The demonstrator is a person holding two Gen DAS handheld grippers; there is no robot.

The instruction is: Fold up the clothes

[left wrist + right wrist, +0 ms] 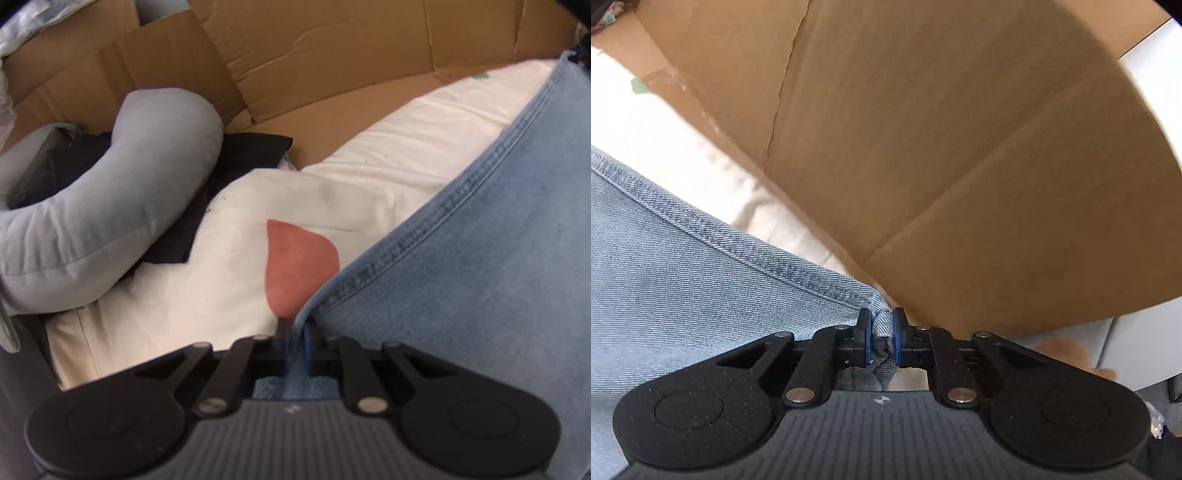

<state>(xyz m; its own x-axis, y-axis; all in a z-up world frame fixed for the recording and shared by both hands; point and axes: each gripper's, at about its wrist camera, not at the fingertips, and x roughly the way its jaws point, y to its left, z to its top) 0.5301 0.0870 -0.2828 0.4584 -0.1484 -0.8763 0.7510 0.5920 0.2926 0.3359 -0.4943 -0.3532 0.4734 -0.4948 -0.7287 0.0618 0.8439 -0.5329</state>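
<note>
A light blue denim garment (480, 266) with a stitched hem lies stretched over a cream sheet (221, 280) that has a reddish patch. My left gripper (295, 332) is shut on one corner of the denim at its hem. In the right wrist view the same denim (683, 288) fills the left side, and my right gripper (881, 332) is shut on another bunched corner of it, its blue pads (864, 332) pinching the cloth. The denim spans between the two grippers.
A grey curved pillow (110, 192) lies on dark clothing (236, 162) at the left. Brown cardboard panels (332, 55) stand behind the sheet, and a large cardboard wall (960, 147) rises close in front of the right gripper. A pale floor (1126, 350) shows at the right.
</note>
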